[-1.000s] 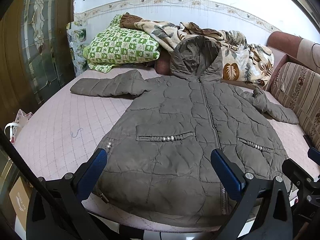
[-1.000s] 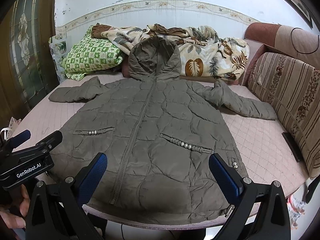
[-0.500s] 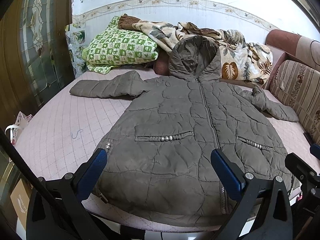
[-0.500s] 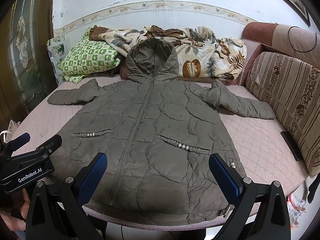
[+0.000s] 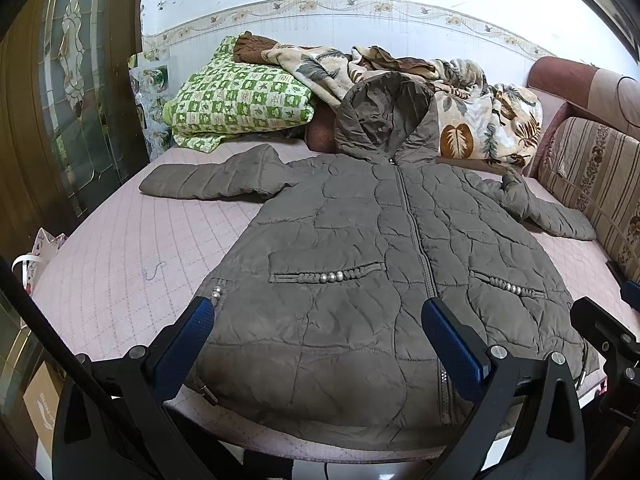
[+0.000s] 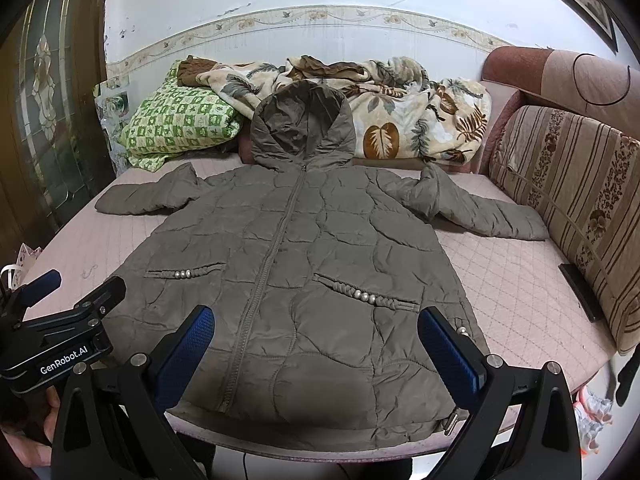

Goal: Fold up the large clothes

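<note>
An olive quilted hooded coat (image 5: 360,248) (image 6: 304,248) lies flat and zipped on the pink bed, front up, hood toward the wall, both sleeves spread outward. Its hem hangs at the near bed edge. My left gripper (image 5: 320,336) hovers open just above the hem, left of the zipper, holding nothing. My right gripper (image 6: 316,340) is open too, over the hem's right half, empty. In the right wrist view the left gripper's body (image 6: 60,344) shows at the lower left, held by a hand (image 6: 36,436).
The pink quilted mattress (image 5: 120,264) has bare room on both sides of the coat. A green checked pillow (image 5: 240,100) and a leaf-print blanket (image 6: 400,108) lie by the wall. A striped sofa back (image 6: 568,200) bounds the right, with a dark flat object (image 6: 580,292) beside it.
Both grippers drifted slightly closer and lower toward the hem. The coat has not moved and both stay open.
</note>
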`<state>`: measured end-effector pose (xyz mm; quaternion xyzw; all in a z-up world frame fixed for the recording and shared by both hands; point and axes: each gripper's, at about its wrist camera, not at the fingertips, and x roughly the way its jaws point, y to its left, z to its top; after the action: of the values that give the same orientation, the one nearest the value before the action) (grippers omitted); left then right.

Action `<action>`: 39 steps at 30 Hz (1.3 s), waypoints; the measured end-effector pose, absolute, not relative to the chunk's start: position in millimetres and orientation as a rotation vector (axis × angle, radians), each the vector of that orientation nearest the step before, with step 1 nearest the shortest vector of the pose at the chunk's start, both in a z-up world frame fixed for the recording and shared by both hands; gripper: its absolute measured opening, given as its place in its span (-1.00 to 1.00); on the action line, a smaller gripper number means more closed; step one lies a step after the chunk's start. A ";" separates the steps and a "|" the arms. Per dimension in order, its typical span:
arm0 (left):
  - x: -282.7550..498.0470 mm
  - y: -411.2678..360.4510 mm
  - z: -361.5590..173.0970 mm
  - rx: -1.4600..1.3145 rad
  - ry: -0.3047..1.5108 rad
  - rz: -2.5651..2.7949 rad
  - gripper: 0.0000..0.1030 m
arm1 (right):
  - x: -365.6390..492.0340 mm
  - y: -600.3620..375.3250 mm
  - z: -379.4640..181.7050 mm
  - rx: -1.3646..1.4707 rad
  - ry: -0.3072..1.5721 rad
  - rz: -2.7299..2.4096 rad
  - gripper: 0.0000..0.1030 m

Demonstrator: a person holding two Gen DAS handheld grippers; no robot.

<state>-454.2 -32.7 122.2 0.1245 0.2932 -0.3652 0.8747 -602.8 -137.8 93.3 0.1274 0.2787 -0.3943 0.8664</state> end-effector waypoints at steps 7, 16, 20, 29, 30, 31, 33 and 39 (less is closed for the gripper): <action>-456.5 -31.6 121.6 0.266 0.607 -0.763 1.00 | -603.2 -136.8 92.5 0.271 0.583 -0.826 1.00; -459.0 -37.4 121.6 0.296 0.614 -0.768 1.00 | -607.0 -144.3 89.5 0.306 0.581 -0.824 1.00; -444.0 -57.6 136.2 0.318 0.569 -0.792 1.00 | -616.2 -160.8 91.1 0.338 0.562 -0.797 0.99; -359.9 -148.1 200.9 0.196 0.497 -0.794 1.00 | -734.7 -341.1 147.4 0.656 0.329 -0.917 0.99; -355.1 -157.8 200.7 0.194 0.499 -0.796 1.00 | -754.4 -366.5 152.4 0.689 0.304 -0.969 0.99; -351.7 -168.6 197.7 0.200 0.500 -0.794 1.00 | -766.3 -382.6 155.1 0.712 0.289 -0.995 1.00; -345.3 -190.2 184.8 0.220 0.506 -0.787 1.00 | -795.1 -422.9 158.9 0.768 0.245 -1.044 1.00; -339.9 -227.2 128.1 0.313 0.531 -0.808 1.00 | -824.1 -500.9 138.0 0.859 0.226 -1.106 1.00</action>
<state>-339.9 -227.2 128.1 0.1497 0.2544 -0.3867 0.8737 -824.1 -500.9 138.0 0.3945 0.1037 -0.5078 0.7588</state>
